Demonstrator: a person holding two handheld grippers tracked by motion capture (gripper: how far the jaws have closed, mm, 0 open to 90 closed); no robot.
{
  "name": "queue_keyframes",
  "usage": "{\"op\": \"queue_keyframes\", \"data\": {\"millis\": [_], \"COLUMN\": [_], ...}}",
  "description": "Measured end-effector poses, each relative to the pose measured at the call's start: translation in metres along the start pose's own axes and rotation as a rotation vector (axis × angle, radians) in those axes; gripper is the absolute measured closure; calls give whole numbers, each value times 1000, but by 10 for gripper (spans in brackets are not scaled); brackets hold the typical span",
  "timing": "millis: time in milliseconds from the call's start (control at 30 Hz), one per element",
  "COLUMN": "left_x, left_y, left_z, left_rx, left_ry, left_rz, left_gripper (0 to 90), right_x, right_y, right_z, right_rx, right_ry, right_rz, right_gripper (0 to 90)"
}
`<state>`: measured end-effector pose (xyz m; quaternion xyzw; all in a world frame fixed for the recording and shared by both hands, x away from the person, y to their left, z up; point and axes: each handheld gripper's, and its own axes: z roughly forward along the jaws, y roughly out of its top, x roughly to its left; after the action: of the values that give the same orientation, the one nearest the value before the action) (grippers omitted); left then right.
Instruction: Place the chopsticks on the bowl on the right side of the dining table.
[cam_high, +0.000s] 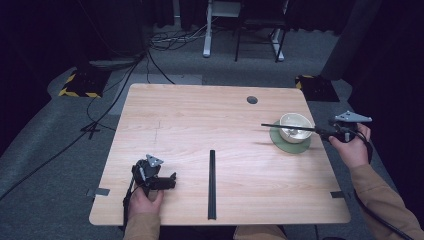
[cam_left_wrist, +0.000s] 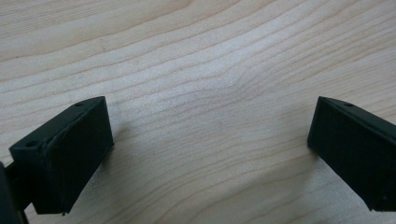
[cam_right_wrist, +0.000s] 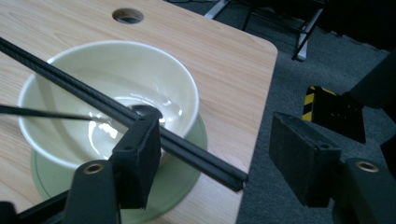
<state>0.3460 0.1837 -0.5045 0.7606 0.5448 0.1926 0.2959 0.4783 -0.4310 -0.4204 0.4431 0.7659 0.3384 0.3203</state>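
Observation:
A cream bowl (cam_high: 295, 125) (cam_right_wrist: 107, 93) stands on a green plate (cam_high: 290, 146) (cam_right_wrist: 182, 177) near the table's right edge. A long black stick (cam_high: 290, 128) (cam_right_wrist: 93, 100) lies across the bowl's rim; its near end juts out between the jaws of my right gripper (cam_high: 327, 132) (cam_right_wrist: 219, 154). Those jaws stand wide apart, and the stick runs past the left one. A second black stick (cam_high: 212, 185) lies flat at the table's front centre. My left gripper (cam_high: 170, 181) (cam_left_wrist: 210, 149) rests low on the front left of the table, open, with bare wood between its jaws.
A round cable hole (cam_high: 252, 100) (cam_right_wrist: 127, 16) sits in the wooden table (cam_high: 200, 125) behind the bowl. The table's right edge lies just beside the plate. Cables, a yellow-and-black marked base (cam_high: 80, 85) and chair legs stand on the grey floor beyond.

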Motion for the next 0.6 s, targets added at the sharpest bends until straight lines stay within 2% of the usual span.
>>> {"op": "queue_keyframes", "data": {"millis": [233,433,600], "left_x": [0,0,0], "left_y": [0,0,0], "left_z": [0,0,0], "left_rx": [0,0,0], "left_ry": [0,0,0], "left_rz": [0,1,1], "left_gripper": [3,3,3], "right_x": [-8,-13,-13], "right_y": [-11,-12,-11], "right_z": [7,13,1], "right_rx": [22,22,0], "right_ry": [-49,-58,-42], "right_rz": [8,19,27], "right_gripper": [313,313,307]}}
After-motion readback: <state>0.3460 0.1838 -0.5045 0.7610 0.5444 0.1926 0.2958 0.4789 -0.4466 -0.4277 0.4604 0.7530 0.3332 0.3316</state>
